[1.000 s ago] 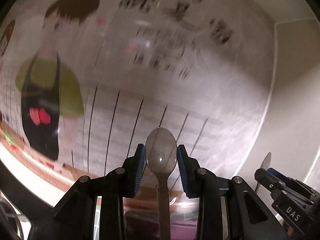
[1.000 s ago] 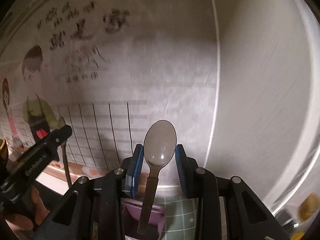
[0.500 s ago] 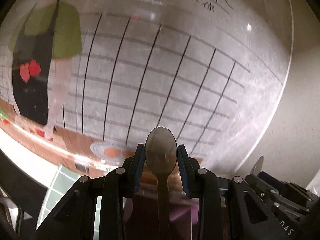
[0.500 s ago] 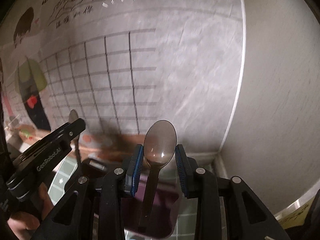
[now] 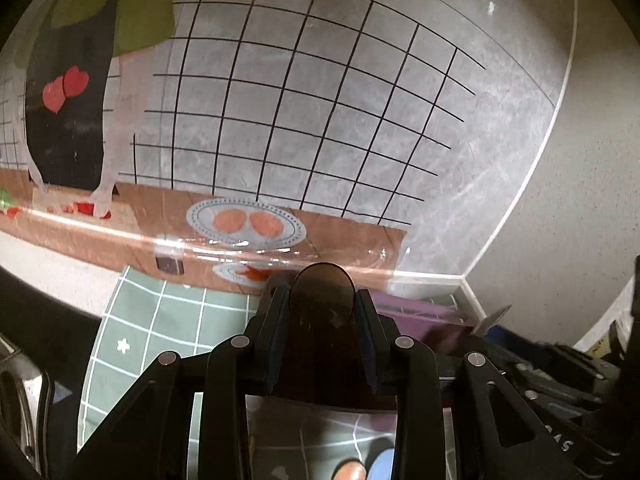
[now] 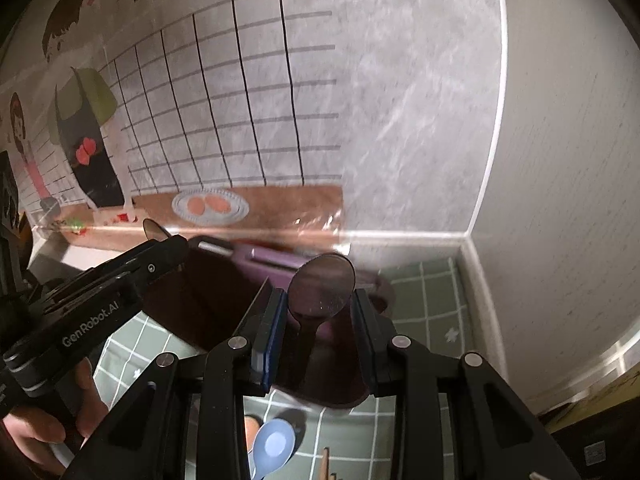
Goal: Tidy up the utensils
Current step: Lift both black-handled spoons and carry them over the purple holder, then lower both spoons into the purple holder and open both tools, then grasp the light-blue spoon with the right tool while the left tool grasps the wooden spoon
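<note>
Gripping a spoon each — left gripper [image 5: 322,330] and right gripper [image 6: 320,330] — above the purple box [image 6: 280,268].

My left gripper [image 5: 322,332] and right gripper [image 6: 320,332] are matt black plastic. Each spoon [image 6: 322,286] looks polished metal. The purple holder [image 6: 320,376] appears smooth, the blue spoon [image 6: 274,450] glossy plastic.

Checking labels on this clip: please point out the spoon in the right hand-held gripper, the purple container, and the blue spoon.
Metal spoon [image 6: 322,284], right wrist view, middle of its bowl.
Purple container [image 6: 208,296], right wrist view, dark inner wall.
Blue spoon [image 6: 274,450], right wrist view, middle of its bowl.
</note>
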`<state>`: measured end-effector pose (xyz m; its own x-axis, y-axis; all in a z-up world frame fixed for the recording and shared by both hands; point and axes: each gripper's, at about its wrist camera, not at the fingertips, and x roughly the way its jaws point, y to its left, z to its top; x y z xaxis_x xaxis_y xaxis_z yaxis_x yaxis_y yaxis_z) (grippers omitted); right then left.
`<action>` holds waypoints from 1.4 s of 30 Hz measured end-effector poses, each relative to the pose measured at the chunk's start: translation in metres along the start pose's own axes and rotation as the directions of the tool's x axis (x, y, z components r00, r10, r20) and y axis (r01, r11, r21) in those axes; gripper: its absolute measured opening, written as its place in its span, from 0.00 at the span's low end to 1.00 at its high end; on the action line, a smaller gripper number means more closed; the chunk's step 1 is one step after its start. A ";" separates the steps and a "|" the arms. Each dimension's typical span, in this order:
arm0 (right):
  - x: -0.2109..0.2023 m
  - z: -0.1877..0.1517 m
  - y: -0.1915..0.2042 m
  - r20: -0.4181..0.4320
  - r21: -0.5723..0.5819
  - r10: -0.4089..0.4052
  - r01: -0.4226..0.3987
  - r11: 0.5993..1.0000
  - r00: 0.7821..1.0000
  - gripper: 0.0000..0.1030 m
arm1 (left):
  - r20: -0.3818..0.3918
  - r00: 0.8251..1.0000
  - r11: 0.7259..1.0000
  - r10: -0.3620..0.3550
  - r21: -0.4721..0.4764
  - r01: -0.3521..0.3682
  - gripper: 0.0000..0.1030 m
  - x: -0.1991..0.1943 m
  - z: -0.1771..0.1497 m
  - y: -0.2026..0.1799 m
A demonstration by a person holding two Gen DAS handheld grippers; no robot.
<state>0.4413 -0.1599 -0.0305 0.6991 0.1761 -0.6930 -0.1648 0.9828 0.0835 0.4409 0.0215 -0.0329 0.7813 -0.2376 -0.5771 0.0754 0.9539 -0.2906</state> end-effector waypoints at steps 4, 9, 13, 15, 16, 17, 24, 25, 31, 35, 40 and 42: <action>-0.001 -0.002 -0.002 -0.021 -0.013 0.022 -0.023 1.000 1.000 0.30 | -0.026 1.000 1.000 -0.011 -0.011 0.011 0.33 -0.007 0.005 0.001; -0.017 -0.001 0.000 0.000 -0.035 0.011 -0.011 0.999 1.000 0.30 | 0.018 1.000 1.000 0.007 -0.007 -0.007 0.33 -0.028 0.010 0.002; -0.038 -0.002 -0.001 0.025 -0.025 0.004 -0.003 1.000 1.000 0.30 | 0.041 0.999 1.000 0.000 -0.013 0.001 0.34 -0.047 0.016 0.003; -0.048 -0.003 0.000 0.033 -0.021 0.010 -0.009 1.000 0.999 0.31 | 0.042 0.999 1.000 -0.007 -0.004 0.007 0.41 -0.050 0.017 0.001; -0.053 -0.005 0.000 0.040 -0.020 0.014 -0.013 1.000 0.999 0.32 | 0.032 0.999 1.000 -0.010 0.003 0.010 0.42 -0.048 0.018 0.000; -0.056 -0.006 0.001 0.043 -0.018 0.016 -0.015 1.000 0.999 0.33 | 0.021 1.000 1.000 -0.015 0.009 0.015 0.42 -0.045 0.020 -0.001; -0.082 -0.016 0.000 0.050 -0.032 -0.038 0.040 0.999 0.998 0.35 | 0.047 0.998 0.999 0.051 -0.008 -0.051 0.45 -0.046 0.021 0.006; -0.084 -0.018 -0.001 0.048 -0.031 -0.045 0.047 0.998 0.998 0.37 | 0.037 0.997 0.998 0.062 0.014 -0.063 0.45 -0.049 0.018 0.006; -0.087 -0.040 0.007 0.025 -0.057 -0.093 0.095 0.994 0.995 0.45 | 0.037 0.990 0.982 0.139 0.121 -0.142 0.45 -0.085 -0.017 0.007; -0.072 -0.060 0.020 -0.013 -0.099 -0.133 0.131 0.986 0.991 0.48 | -0.040 0.989 0.981 0.146 0.139 -0.139 0.45 -0.098 -0.048 0.014; -0.044 -0.080 0.022 -0.136 -0.015 -0.047 0.045 0.999 0.990 0.48 | -0.046 0.984 0.978 0.173 0.129 -0.166 0.45 -0.114 -0.080 0.021; -0.036 -0.086 0.022 -0.169 0.034 -0.001 0.007 0.999 0.986 0.48 | -0.053 0.982 0.978 0.182 0.111 -0.175 0.45 -0.119 -0.091 0.026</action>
<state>0.3525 -0.1490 -0.0656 0.5714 0.1634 -0.8042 -0.1367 0.9852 0.1030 0.2939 0.0574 -0.0410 0.7478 -0.0698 -0.6603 0.0061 0.9951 -0.0983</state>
